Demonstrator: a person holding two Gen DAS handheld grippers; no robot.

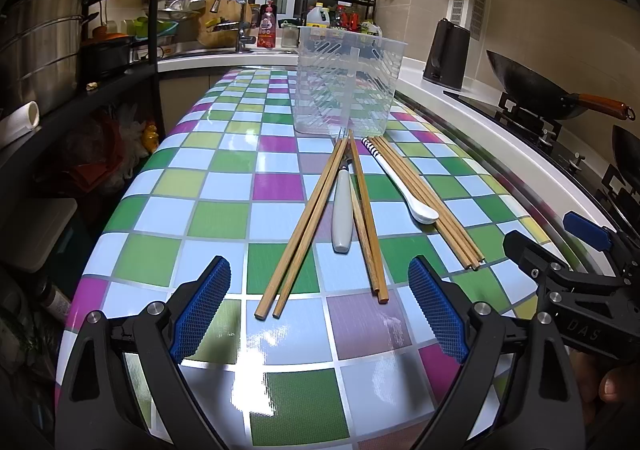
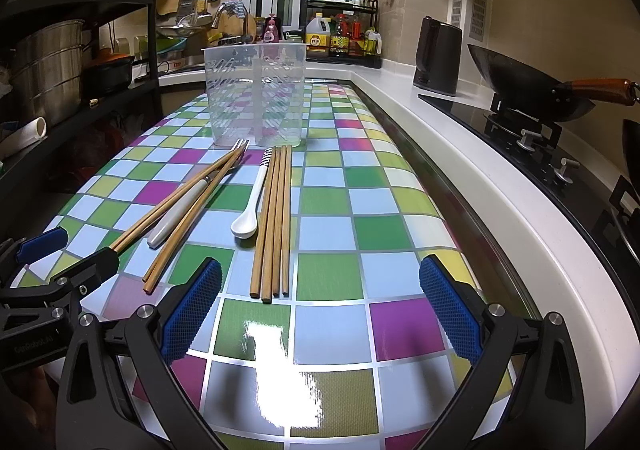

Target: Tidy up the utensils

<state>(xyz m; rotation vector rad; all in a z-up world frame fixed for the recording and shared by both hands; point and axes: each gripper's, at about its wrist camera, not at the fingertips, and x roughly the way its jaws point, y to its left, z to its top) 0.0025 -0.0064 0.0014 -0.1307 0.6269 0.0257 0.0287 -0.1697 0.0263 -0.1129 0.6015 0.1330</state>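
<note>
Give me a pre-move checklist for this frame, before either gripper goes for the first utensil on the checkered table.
1. Left gripper open, nothing held: ok.
2. Right gripper open, nothing held: ok.
3. Clear holder upright, nothing visible inside: ok.
4. Four chopsticks bunched side by side, near ends free: ok.
5. Fork free to lift: not ok, chopsticks cross over its neck.
6. White spoon apart from the bundle: cannot tell, it lies right alongside.

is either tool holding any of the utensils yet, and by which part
Nothing is held. The left tool and right tool are both open and empty; the chopsticks, fork and spoon lie on the table.
</note>
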